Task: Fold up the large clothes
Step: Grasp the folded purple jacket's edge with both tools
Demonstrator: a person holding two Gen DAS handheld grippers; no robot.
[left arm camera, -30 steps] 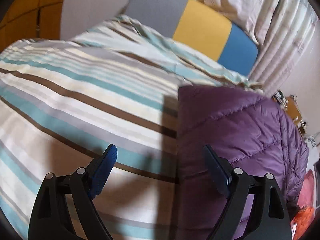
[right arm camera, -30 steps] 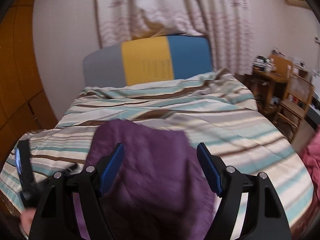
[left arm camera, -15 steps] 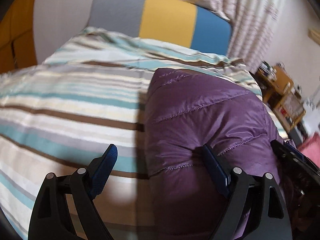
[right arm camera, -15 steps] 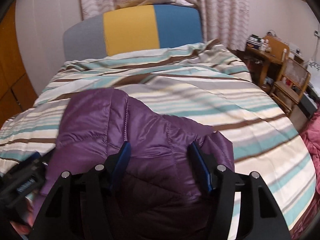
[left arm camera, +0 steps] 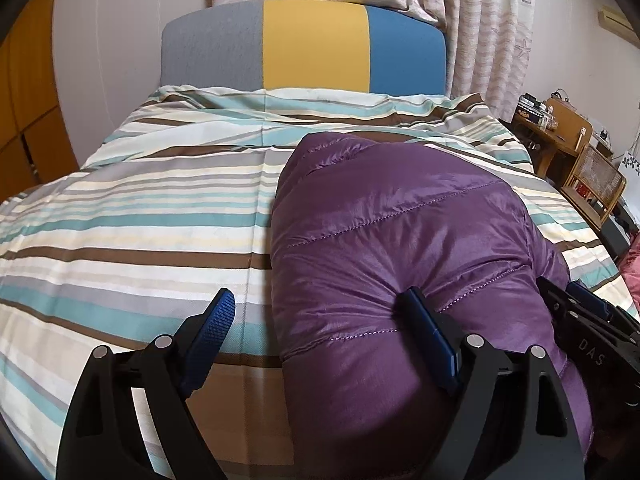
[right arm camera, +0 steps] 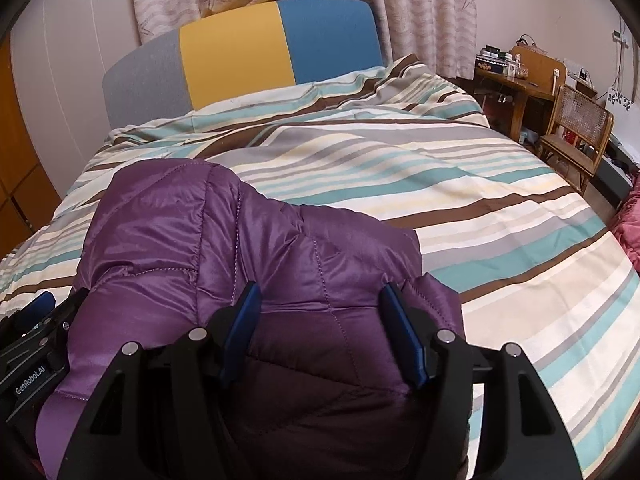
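Both grippers, left (left arm camera: 316, 338) and right (right arm camera: 320, 330), stand wide open, clasping nothing, pressed into a puffy purple jacket (left arm camera: 400, 248) bundled near the striped bed's (left arm camera: 132, 216) foot; the slick padding may spring back, undoing the fold.

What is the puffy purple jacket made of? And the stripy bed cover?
The purple jacket looks like thin, shiny nylon or polyester stuffed with padding: it gleams, and stitched lines split it into puffy sections. The striped bed cover looks like matte woven cotton or a blend, soft and creased, with no shine.
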